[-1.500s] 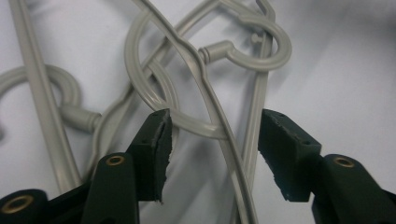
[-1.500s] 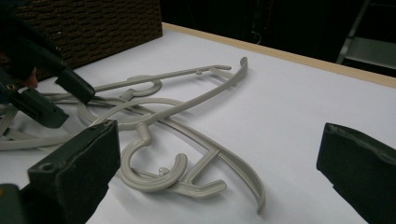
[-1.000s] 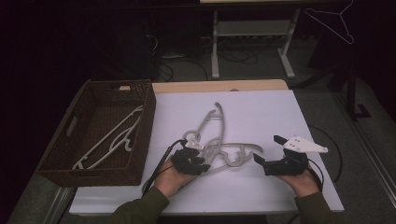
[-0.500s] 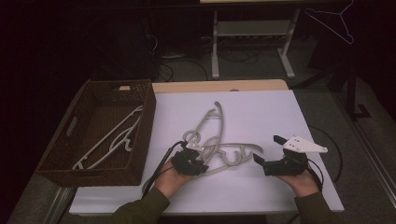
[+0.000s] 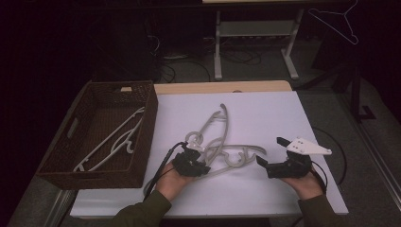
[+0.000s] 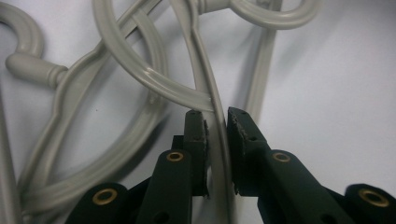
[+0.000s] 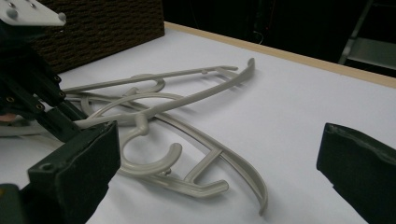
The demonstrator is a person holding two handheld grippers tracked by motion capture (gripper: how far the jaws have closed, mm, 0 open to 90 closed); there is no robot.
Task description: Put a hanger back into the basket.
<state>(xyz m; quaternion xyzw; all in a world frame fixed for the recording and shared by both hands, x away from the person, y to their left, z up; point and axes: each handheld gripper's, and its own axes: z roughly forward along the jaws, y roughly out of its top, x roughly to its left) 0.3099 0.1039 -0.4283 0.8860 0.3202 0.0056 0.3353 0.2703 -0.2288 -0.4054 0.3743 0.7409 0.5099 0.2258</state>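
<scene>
While clamped on a thin grey arm of the hangers (image 5: 222,146), left hand-held gripper (image 6: 216,125) seen from its own view with both black pads against that strip, jaws having just been closing onto it. Same left hand-held gripper (image 5: 201,163) found in the high view at the near left edge of the tangle, held in the left hand (image 5: 171,182), cable trailing back toward the bench's near edge. Hangers lying in a loose overlapping pile near the middle of the white bench (image 5: 265,113), hooks and curved arms crossing one another, one long arm reaching toward the far side. Right hand-held gripper (image 5: 270,156) released, jaws spread wide with nothing between them, resting just right of the pile and apart from it, grey three-cornered plate on top. From the right gripper view, the hangers (image 7: 187,116) spread flat on the bench between its two dark jaws. Dark woven basket (image 5: 142,142) standing at the left of the bench, two white hangers (image 5: 113,139) lying inside it.
</scene>
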